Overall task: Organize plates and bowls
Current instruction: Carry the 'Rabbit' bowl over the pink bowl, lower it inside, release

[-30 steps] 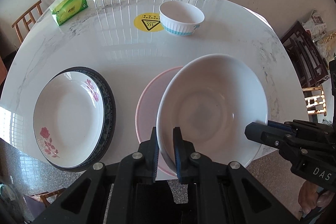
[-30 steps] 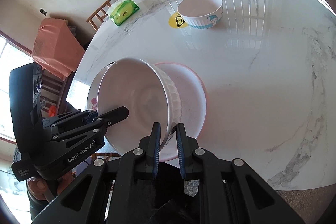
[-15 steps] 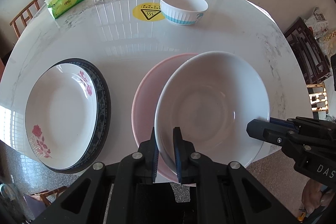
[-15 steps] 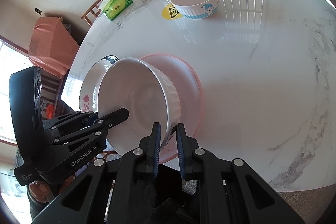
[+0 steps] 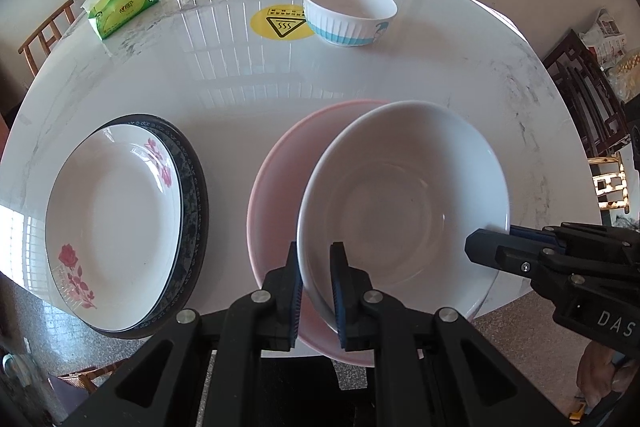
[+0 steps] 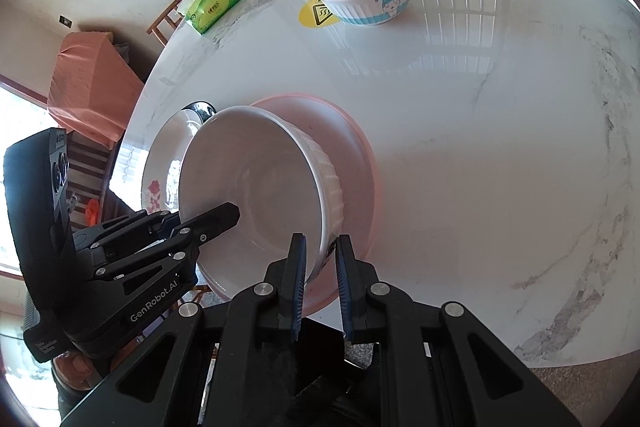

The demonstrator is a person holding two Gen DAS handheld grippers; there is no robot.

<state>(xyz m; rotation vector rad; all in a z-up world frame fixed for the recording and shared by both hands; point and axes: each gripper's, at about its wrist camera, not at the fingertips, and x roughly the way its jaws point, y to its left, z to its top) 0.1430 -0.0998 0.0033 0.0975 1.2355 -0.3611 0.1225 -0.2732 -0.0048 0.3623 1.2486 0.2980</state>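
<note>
Both grippers clamp the big white bowl (image 5: pixel 404 195) by opposite rims — left gripper (image 5: pixel 316 283), right gripper (image 6: pixel 320 279) — poised over the pink plate (image 5: pixel 280 187). Glazed ceramic: stiff, heavy, slippery, breakable — rim grips suit it.

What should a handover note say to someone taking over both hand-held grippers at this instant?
Left hand-held gripper: shut on the near rim of the big white bowl.
Right hand-held gripper: shut on the same bowl's rim, opposite side.
The bowl hangs tilted over the pink bowl near the table edge; whether they touch is unclear.
Done: flowered plate stacked on the dark-rimmed plate.
Left: probably nest the white bowl in the pink one, release, then fetch the small blue-banded bowl at the far side.
</note>
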